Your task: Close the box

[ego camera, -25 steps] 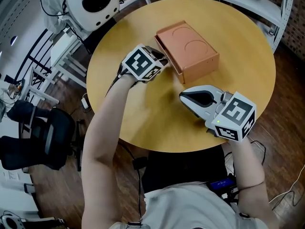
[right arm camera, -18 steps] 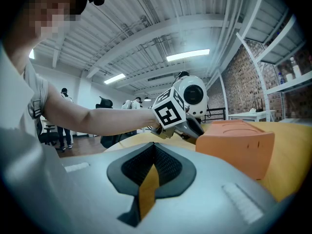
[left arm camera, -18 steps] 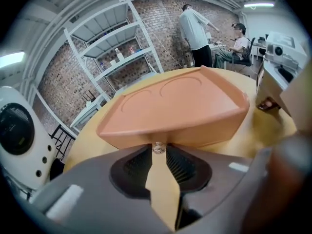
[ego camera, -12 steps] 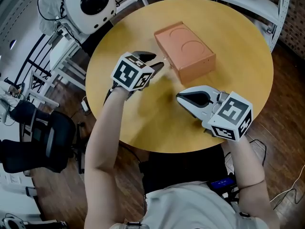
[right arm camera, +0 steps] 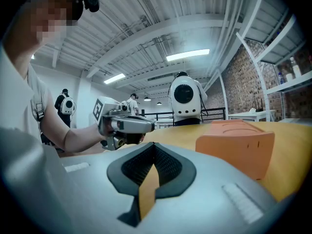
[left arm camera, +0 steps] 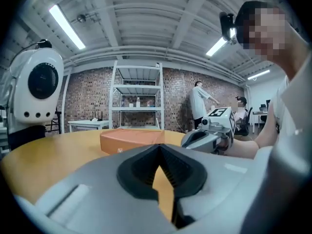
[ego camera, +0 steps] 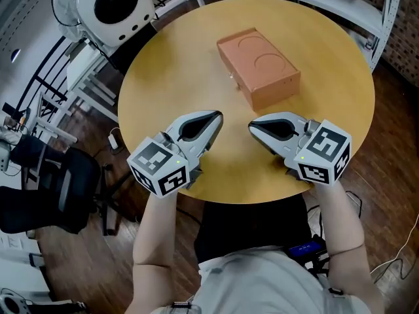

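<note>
The orange box [ego camera: 258, 66] lies on the round wooden table [ego camera: 170, 64] with its lid down flat; two circles are pressed into the lid. It also shows ahead as the box [left arm camera: 130, 139] in the left gripper view and as the box [right arm camera: 235, 141] at the right of the right gripper view. My left gripper [ego camera: 217, 116] rests near the table's front edge, well short of the box, shut with nothing in it; its jaw tips meet at the left gripper [left arm camera: 159, 146]. My right gripper [ego camera: 252, 127] lies beside it, pointing left, also shut and empty, as the right gripper [right arm camera: 154, 146] shows.
A white round-headed machine [ego camera: 112, 4] stands beyond the table's far left. White shelving [ego camera: 340, 2] is at the far right, a black chair [ego camera: 55, 188] at the left. People stand in the background [left arm camera: 199, 105].
My left gripper has drawn back from the box's left corner to the table's front edge; its jaws stood apart half a second ago and are now together. The right gripper has barely moved.
</note>
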`<state>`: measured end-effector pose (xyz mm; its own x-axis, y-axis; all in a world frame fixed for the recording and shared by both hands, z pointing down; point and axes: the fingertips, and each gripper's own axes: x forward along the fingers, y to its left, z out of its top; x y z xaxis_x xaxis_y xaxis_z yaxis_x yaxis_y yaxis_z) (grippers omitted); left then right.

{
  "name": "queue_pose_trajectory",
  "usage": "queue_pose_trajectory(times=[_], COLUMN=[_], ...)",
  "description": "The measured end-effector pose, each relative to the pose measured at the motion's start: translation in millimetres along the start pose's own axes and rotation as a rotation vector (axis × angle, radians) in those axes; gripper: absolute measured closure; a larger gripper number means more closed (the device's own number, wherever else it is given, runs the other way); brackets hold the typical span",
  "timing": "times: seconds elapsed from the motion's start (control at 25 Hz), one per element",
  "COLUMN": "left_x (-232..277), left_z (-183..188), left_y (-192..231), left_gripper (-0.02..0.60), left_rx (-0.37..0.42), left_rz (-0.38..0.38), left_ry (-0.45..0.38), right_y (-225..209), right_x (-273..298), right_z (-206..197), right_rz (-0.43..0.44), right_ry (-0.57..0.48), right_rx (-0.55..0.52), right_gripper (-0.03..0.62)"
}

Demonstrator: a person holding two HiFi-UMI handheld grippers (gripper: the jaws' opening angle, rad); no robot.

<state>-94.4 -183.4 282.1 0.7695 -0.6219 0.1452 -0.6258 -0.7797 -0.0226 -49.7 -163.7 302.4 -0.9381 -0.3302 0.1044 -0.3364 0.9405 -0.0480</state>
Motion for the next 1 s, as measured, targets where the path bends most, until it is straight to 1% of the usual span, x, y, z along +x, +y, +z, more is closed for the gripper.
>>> queue_pose_trajectory(times=[0.2, 0.4, 0.48, 0.68, 1.0], left_x=[-3, -5, -5, 4, 4], left_z=[-21, -19, -20, -21, -22], left_y=[-5, -7, -9, -15, -15], left_gripper=[0.580, 0.581, 0.581, 0.580, 0.581], left_rx=[-0.045, -0.055, -0.061, -0.052, -0.053], left_rz=[-0.018, -0.027, -0.037, -0.056, -0.060], left_ry=[-0.049, -0.080, -0.075, -0.026, -0.022], right_y=[-1, -1, -1, -1, -1], right_x=[3, 3, 3, 3, 3], right_z=[-2, -1, 0, 0, -1], right_rz=[0.005, 0.005, 0.005, 0.003, 0.004], right_ry=[-0.002, -0.002, -0.004, -0.003, -0.004], right_rx=[0.006, 0.005, 0.005, 0.005, 0.006], right_gripper=[0.592, 0.592, 0.592, 0.592, 0.592])
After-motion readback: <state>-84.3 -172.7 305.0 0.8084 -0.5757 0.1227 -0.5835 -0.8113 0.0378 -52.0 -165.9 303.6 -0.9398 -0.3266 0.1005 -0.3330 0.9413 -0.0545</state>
